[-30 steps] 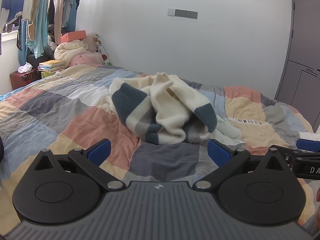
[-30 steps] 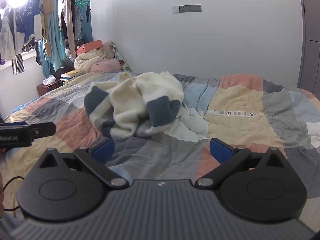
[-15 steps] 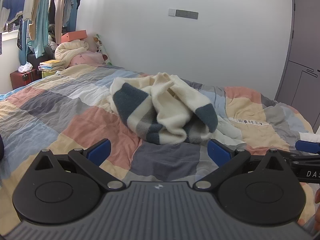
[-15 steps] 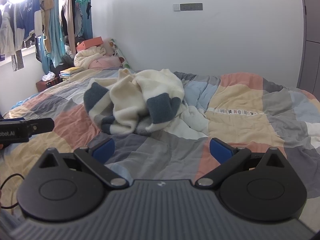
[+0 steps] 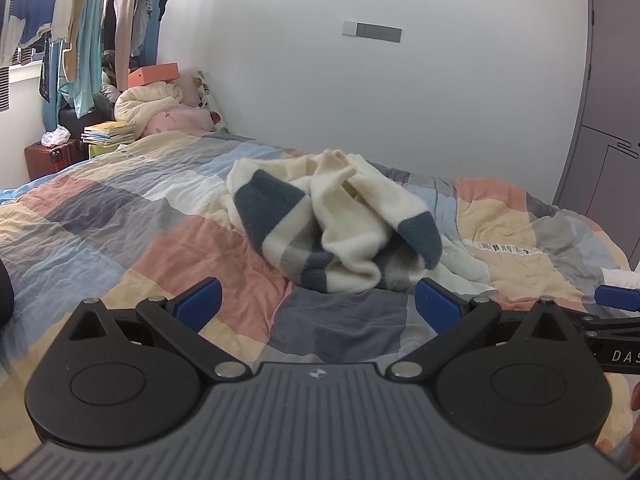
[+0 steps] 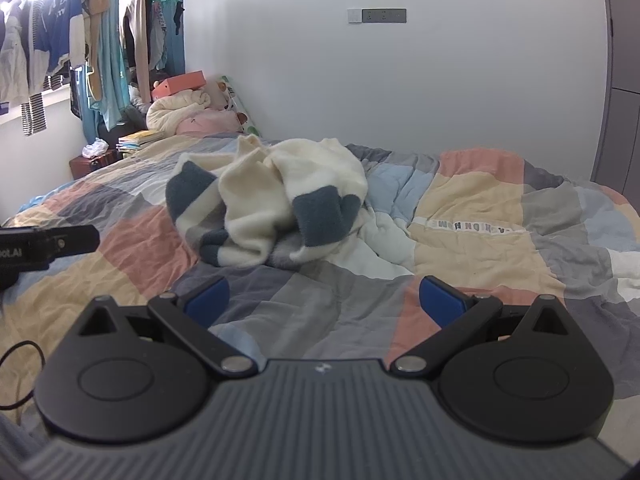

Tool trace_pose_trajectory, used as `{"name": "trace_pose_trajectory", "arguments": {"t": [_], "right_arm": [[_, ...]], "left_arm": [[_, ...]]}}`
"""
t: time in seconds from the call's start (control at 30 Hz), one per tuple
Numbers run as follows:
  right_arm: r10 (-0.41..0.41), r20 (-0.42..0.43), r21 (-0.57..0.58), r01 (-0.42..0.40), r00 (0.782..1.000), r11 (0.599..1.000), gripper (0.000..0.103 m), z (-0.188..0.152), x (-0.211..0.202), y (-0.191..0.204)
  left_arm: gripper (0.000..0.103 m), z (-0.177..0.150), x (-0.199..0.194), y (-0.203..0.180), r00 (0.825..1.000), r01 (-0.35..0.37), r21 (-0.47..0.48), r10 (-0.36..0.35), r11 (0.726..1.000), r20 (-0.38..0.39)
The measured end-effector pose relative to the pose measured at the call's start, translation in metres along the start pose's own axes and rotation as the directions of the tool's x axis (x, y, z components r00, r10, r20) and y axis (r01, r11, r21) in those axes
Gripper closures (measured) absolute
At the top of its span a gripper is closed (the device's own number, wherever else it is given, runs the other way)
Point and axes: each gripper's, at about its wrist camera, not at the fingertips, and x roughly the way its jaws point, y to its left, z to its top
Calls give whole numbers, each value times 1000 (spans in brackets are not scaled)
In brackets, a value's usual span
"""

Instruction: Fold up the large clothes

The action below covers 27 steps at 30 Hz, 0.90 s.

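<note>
A cream sweater with dark blue and grey bands lies crumpled in a heap on the patchwork quilt of a bed. In the right wrist view the same sweater sits ahead and to the left. My left gripper stands open just short of the heap, above the quilt, with nothing between its blue pads. My right gripper is open too, over grey and pink patches, a little farther from the sweater. Each gripper shows at the edge of the other's view.
A white wall runs behind the bed. Hanging clothes, a rolled blanket, an orange box and stacked books crowd the far left corner. A grey wardrobe door stands at the right. A black cable lies on the quilt at left.
Both grippers have drifted slightly; the sweater sits a touch lower and nearer in the right wrist view. Both stay open, and the sweater has not moved.
</note>
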Motion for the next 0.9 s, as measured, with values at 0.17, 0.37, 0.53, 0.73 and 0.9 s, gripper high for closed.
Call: {"name": "trace_pose_trajectory", "arguments": {"t": [0.17,0.37,0.53,0.73,0.9], "right_arm": [[1,-4,2,-1,1000,1000,0,-1,1,0],[1,-4,2,-1,1000,1000,0,-1,1,0],[-12,-1,1,12,1000,1000,0,0,0,1],[-17,2,5,17,1000,1000,0,0,-2,2],[-21,1,-1,21,1000,1000,0,-1,-3,5]], "left_arm": [[0,0,2,-2,1000,-7,9,8,1000,-5],[0,-1,4,-1,1000,-13,6,13,1000,-6],[0,-1,3,-1,1000,-5,5,6,1000,-6],[0,-1,1,-1,1000,-6,14,6,1000,2],[0,-1,-2,2,1000,-17,15,17,1000,10]]}}
